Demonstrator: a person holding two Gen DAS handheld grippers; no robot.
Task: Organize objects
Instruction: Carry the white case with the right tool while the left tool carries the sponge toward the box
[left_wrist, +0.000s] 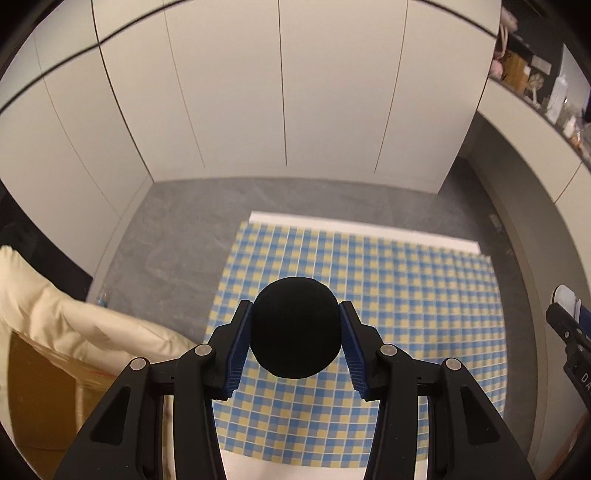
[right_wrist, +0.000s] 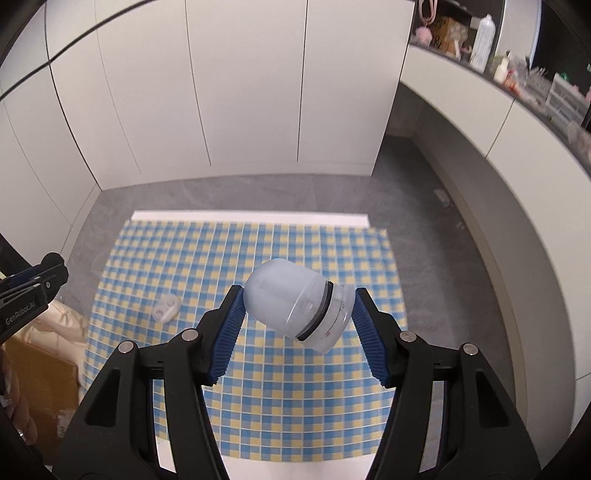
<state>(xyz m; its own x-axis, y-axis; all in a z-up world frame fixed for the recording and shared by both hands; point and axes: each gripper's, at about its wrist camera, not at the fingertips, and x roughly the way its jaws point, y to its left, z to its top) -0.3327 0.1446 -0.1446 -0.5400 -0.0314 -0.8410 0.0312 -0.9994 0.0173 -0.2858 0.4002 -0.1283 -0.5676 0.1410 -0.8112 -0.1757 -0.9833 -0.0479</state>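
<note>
Jaws grip; small white piece (right_wrist: 166, 308) lies on checkered cloth (right_wrist: 295, 387).

A blue-and-yellow checked cloth (right_wrist: 258, 387) covers the table; a small white piece (right_wrist: 166, 308), perhaps plastic, lies on it.

Pretty plain room: tall flat white cabinet doors (right_wrist: 236, 92) along the back, grey stone-look floor (right_wrist: 229, 195), and a long white counter (right_wrist: 491, 133) curving off right with a cluttered dark shelf (right_wrist: 517, 70) above. Soft, even indoor light.
</note>
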